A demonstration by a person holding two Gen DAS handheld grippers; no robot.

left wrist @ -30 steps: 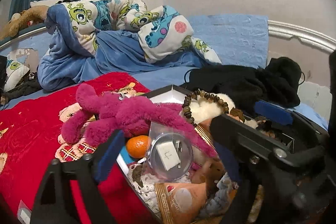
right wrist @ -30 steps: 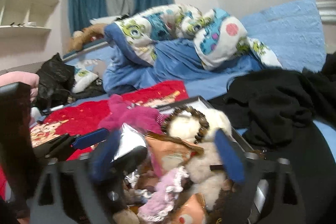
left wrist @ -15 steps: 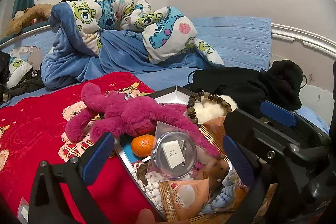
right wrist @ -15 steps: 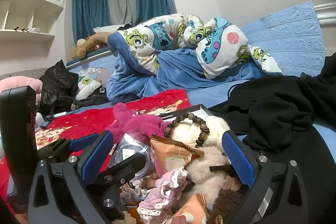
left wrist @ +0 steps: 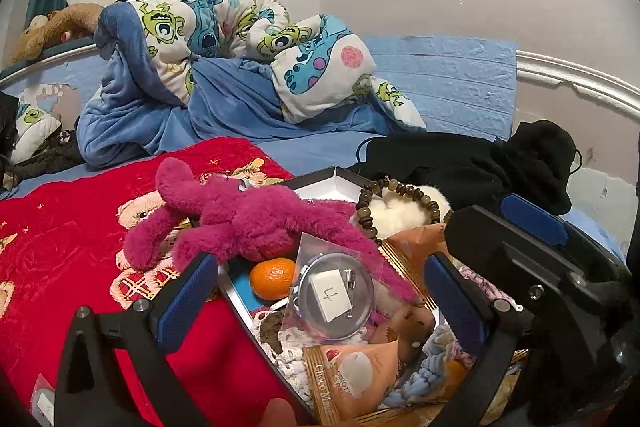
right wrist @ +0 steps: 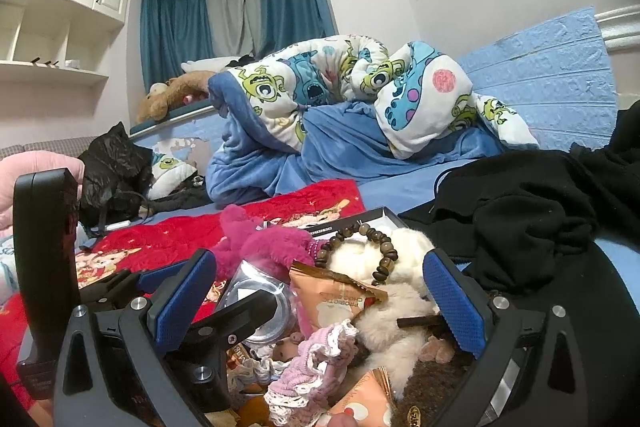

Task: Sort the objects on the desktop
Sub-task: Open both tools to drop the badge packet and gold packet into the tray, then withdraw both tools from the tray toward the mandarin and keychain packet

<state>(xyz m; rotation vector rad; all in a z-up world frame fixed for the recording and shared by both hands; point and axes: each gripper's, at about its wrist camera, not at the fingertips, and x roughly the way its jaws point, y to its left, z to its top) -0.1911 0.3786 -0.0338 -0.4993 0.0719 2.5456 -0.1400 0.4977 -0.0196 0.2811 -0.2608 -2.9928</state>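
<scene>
Since a second earlier, the left gripper [left wrist: 316, 291] had spread its blue-padded jaws to full width, holding nothing. It hovered over the dark shallow box [left wrist: 340, 174] crammed with clutter. A clear round plastic case in a bag [left wrist: 334, 301] lay straight ahead between the pads, a small orange tangerine [left wrist: 272, 277] just left of it, and a magenta plush toy [left wrist: 240, 215] stretched crosswise beyond, half out on the red printed blanket [left wrist: 60, 247]. The right gripper [right wrist: 320, 301] was also wide open and empty, facing a cream fluffy toy [right wrist: 384, 259] ringed by a brown wooden bead bracelet [right wrist: 368, 251]. The left looked nearer the case. Behind were a rumpled blue bed and curtains.
</scene>
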